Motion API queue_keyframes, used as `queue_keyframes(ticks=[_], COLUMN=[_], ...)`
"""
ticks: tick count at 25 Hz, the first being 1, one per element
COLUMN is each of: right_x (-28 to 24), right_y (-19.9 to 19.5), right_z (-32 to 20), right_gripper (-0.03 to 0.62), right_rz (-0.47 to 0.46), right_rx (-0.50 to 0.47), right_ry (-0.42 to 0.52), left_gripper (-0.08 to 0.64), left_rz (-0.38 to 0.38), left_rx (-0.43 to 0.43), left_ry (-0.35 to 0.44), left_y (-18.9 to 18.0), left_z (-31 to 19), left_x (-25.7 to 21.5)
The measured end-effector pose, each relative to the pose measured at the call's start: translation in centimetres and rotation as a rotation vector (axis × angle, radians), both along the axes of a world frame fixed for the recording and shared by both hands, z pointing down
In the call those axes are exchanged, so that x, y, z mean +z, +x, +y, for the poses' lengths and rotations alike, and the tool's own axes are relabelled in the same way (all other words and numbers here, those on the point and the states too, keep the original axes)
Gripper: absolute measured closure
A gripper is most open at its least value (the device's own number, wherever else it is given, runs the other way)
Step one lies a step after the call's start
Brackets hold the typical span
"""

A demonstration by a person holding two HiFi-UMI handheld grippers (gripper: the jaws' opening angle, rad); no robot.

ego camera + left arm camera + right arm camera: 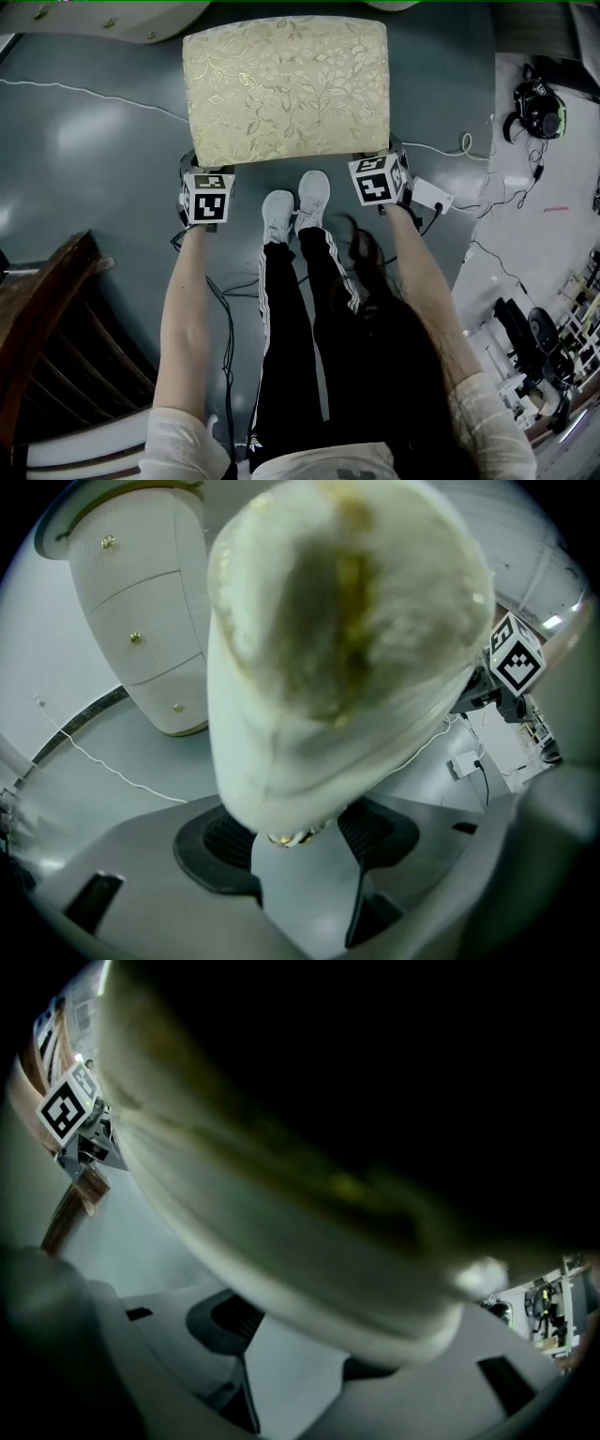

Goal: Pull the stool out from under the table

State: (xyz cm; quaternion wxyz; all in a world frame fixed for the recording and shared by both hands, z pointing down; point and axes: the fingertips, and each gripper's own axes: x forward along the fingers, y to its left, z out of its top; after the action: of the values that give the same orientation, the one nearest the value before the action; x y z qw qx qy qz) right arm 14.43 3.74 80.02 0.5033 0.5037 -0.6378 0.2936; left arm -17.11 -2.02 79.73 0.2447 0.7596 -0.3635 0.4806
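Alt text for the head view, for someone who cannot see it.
Seen from above, a person holds a cream floral stool by its two near corners, left gripper and right gripper, on a grey floor. The white table shows beyond it.

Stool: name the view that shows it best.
Head view: the whole floral-topped stool shows from above. The left gripper view has only one blurred corner; the right gripper view, only a dark stretch of its edge.
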Motion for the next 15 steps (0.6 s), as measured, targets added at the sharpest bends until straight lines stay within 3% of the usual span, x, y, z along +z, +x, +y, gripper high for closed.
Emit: queue_keyframes(ticks=[5, 15], right_x=[-0.1, -2.9], right_y=[0.0, 0.2], right_z=[0.3, 0.6], right_gripper=[0.334, 0.313], right_rz=[0.004, -0.065], right_rx=[-0.03, 0.067], right_ry=[-0.019, -0.02], left_gripper=[0.29, 0.29], left_rz=[0.001, 0.003], left_rx=[0.008, -0.125], left_ry=[-0.014, -0.029], left_y=[0.0, -1.0], left_z=[-0.1, 0.9], left_x=[0.1, -1.6])
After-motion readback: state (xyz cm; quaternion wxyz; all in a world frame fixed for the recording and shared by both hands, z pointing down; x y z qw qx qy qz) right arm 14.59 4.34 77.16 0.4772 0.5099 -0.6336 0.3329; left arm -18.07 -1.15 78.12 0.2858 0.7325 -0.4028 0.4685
